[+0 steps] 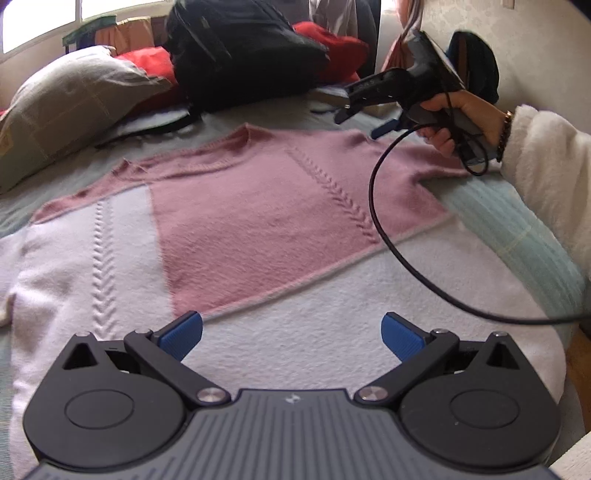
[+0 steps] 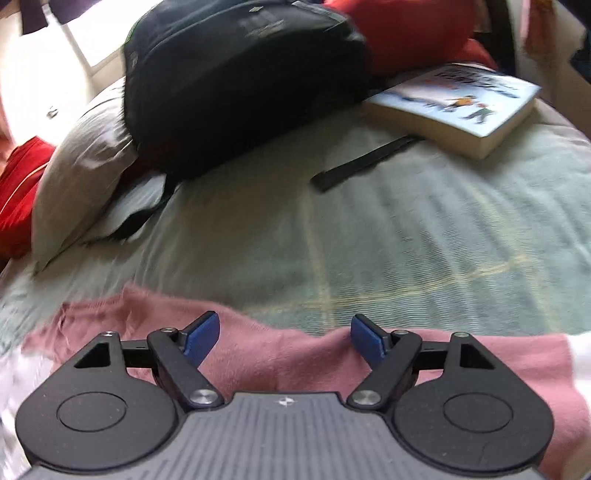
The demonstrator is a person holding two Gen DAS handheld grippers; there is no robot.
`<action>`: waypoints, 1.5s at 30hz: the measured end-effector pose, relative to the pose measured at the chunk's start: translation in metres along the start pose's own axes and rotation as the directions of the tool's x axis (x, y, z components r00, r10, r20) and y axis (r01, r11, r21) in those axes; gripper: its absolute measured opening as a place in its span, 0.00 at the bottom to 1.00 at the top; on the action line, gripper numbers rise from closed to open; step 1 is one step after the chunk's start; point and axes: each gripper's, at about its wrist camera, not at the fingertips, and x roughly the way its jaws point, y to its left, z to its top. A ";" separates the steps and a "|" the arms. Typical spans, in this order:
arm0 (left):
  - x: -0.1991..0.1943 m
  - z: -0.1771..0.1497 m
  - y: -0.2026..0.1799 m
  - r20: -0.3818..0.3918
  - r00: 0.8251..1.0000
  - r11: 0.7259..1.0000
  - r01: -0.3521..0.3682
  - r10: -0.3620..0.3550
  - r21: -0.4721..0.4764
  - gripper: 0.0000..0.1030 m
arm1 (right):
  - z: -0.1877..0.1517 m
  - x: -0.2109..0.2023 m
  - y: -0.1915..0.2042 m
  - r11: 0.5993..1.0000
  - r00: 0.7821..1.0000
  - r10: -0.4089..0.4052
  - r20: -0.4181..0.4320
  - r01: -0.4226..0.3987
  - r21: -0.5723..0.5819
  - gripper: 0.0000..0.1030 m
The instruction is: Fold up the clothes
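Sweater (image 1: 258,229): pink and white knit with cable stitching, spread flat on the bed (image 1: 517,229), pink part towards the far side, white part nearest the left tongs

Left tongs (image 1: 291,334): jaws wide, nothing between the blue pads, poised over the white part of the sweater

Right tongs (image 2: 284,338): jaws wide and empty, above the pink far edge of the sweater; in the left view they hang over its far right corner, apart from the knit, held by a hand (image 1: 454,122) in a fluffy white sleeve (image 1: 546,177), a black cable (image 1: 373,206) looping down across the sweater

Bed: pale green ribbed cover

Backpack (image 2: 236,81): black, beyond the sweater, well apart from it

Book (image 2: 461,107): paperback, right of the backpack

Pillow (image 1: 66,110): grey, left of the backpack

Red cushions (image 2: 406,33): behind the backpack
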 end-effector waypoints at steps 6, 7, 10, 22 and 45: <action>-0.005 -0.006 0.014 0.018 1.000 0.999 -0.001 0.002 -0.046 0.99 | -0.005 -0.023 0.029 0.993 0.995 0.102 0.000 -0.102 -0.061 0.90; -0.005 -0.007 0.015 0.017 1.000 0.999 -0.002 0.003 -0.051 0.99 | -0.005 -0.020 0.033 0.992 0.995 0.103 0.000 -0.102 -0.076 0.90; -0.008 -0.009 0.018 0.029 1.000 0.999 0.011 -0.009 -0.052 0.99 | -0.006 -0.001 0.039 0.993 0.994 0.099 -0.050 -0.102 -0.063 0.89; -0.003 -0.017 0.032 0.017 1.000 0.996 -0.012 0.013 -0.092 0.99 | -0.014 0.039 0.032 0.999 0.996 0.034 -0.080 -0.033 0.011 1.00; -0.015 -0.022 0.038 0.034 0.999 0.994 -0.009 0.013 -0.112 0.99 | -0.008 0.056 0.068 0.993 0.994 0.101 -0.042 -0.103 -0.048 1.00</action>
